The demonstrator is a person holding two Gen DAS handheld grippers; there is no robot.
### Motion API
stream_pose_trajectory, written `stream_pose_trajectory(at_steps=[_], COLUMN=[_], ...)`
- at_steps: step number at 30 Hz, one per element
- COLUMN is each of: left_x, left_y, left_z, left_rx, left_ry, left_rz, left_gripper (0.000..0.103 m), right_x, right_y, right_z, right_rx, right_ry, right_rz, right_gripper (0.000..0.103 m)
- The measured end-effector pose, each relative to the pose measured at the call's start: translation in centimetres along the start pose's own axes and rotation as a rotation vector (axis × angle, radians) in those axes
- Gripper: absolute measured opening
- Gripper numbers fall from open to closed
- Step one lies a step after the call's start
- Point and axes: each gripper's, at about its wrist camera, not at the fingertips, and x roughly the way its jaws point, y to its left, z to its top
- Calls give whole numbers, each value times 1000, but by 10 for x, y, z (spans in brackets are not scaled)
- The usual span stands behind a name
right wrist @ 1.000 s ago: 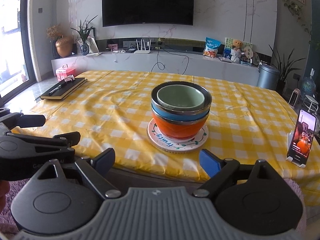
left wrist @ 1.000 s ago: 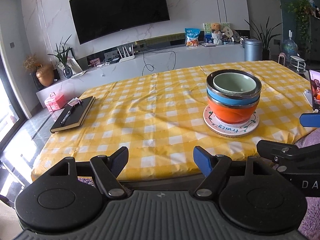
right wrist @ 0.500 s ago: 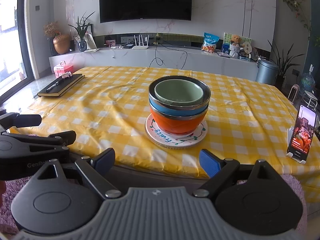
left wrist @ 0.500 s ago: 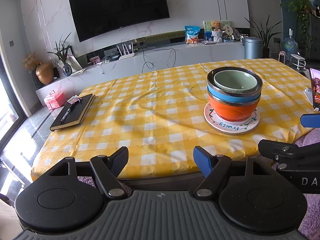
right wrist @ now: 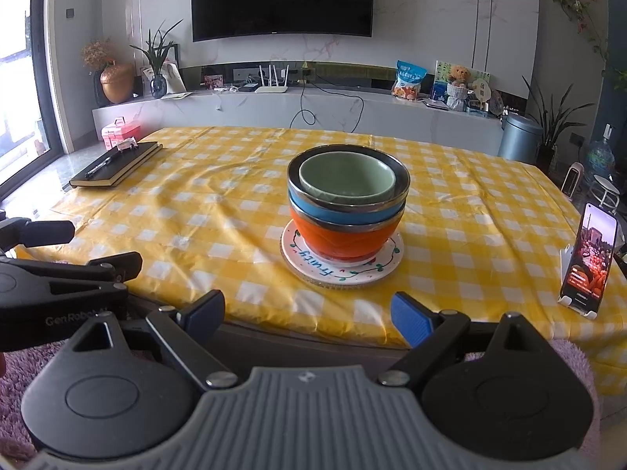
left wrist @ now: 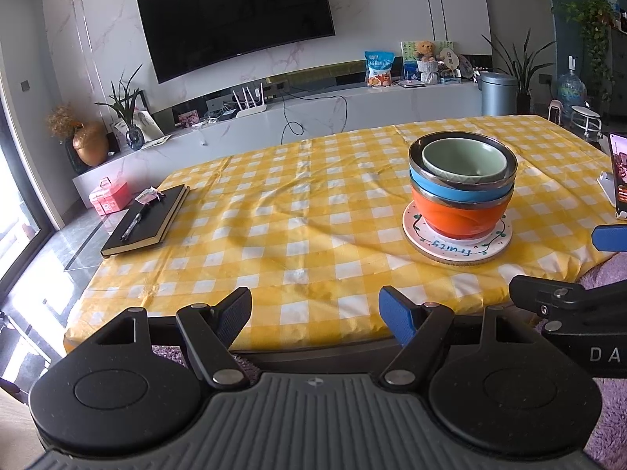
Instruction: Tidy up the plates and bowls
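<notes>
Three bowls sit nested on the desk (right wrist: 196, 211), which is covered by a yellow-and-white checked cloth: a pale green bowl (right wrist: 347, 177) sits inside a blue bowl (right wrist: 313, 208) with a metal rim, which sits in an orange bowl (right wrist: 345, 239). The stack stands upright on a round white plate (right wrist: 341, 266) with green lettering and a leafy border, near the front edge of the desk. The left gripper (left wrist: 315, 315) hangs just off that front edge, its fingers spread wide apart and holding nothing, with the stack ahead and to its right. The right gripper (right wrist: 307, 317) is likewise released and empty, its blue pads (right wrist: 407, 318) parted, and the stack lies straight ahead of it, apart from the fingertips. Each gripper shows at the side of the other's view. A black notebook (left wrist: 149, 221) with a pen (left wrist: 133, 225) on top lies at the far left of the desk, well apart from the bowls. A phone (right wrist: 588, 260) stands propped on a small stand at the right edge.
</notes>
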Motion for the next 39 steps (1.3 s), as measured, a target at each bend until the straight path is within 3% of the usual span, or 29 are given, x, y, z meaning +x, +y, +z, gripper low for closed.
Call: stream_pose_trajectory(at_steps=[39], left_x=[-4], left_y=[5], left_z=[2], left_rx=[-1], left_ry=[-7], left_rz=[7], left_gripper=[87], right_x=[2], right_y=[0], right_z=[-1], right_rx=[-7], right_ry=[4], right_rz=[-5], right_gripper=[93])
